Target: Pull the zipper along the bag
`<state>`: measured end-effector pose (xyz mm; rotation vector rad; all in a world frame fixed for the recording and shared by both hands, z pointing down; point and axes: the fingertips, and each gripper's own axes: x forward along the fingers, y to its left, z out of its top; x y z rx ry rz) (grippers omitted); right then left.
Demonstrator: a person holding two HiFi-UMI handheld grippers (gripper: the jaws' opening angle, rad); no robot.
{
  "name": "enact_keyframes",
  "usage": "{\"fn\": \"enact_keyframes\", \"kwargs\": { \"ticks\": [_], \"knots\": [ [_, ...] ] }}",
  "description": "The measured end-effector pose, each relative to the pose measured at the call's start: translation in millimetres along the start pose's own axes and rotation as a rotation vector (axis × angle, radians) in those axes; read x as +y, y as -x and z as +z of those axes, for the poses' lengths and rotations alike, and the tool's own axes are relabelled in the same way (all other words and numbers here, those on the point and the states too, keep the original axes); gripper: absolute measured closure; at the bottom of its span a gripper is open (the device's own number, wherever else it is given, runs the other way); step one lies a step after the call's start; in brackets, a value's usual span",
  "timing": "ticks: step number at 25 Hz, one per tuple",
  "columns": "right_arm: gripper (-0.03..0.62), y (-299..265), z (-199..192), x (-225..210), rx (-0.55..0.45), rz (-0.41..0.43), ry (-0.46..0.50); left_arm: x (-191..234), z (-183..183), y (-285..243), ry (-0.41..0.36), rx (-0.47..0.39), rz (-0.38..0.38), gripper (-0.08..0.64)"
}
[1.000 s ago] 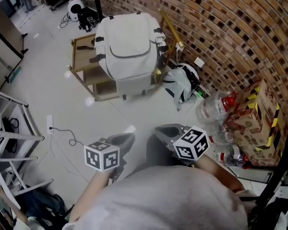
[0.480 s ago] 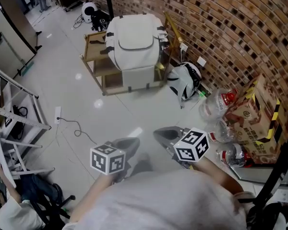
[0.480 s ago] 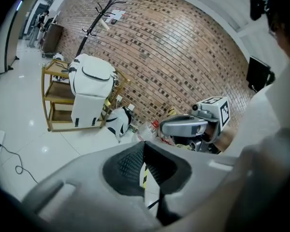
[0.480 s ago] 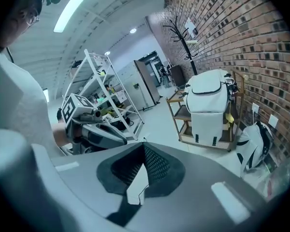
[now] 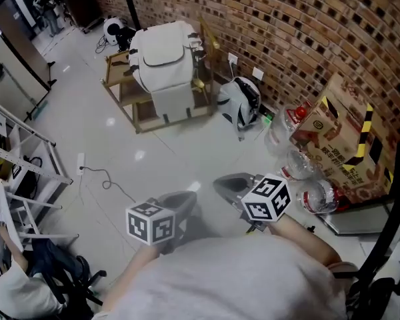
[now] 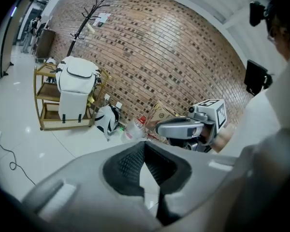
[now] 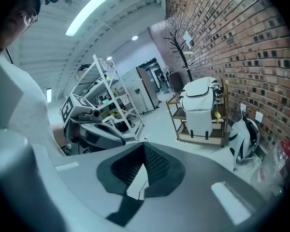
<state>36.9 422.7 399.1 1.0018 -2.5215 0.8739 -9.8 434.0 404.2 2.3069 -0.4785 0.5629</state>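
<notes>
Bag and claws, well apart.
We see the white bag [image 5: 161, 59] upright at the wall-side edge of a wooden rack [image 5: 120, 89], a dark zipper arching across its front; left claw [image 6: 144, 143] and right claw [image 7: 144, 145] are closed, empty.

White bag [image 5: 161, 52] too distant for any zipper detail; person [image 5: 10, 295] at lower left half off-frame.

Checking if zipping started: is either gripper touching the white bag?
Apart: head view shows floor between the bag and the left gripper and right gripper.

All three views toward distant bag [image 5: 161, 59]
</notes>
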Motion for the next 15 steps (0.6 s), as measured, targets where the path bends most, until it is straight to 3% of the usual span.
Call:
{"fn": "enact_keyframes", "kwargs": {
  "ticks": [8, 15],
  "knots": [
    [0.591, 23.4, -18.2, 18.9, -0.025, 0.040, 0.025, -26.8, -23.4, 3.2, -0.029, 0.011, 0.071, 0.560],
    [0.591, 41.2, -20.3, 31.9, -0.041, 0.062, 0.028, -47.3, -23.7, 11.2, -0.014, -0.017, 0.078, 0.560]
  ]
}}
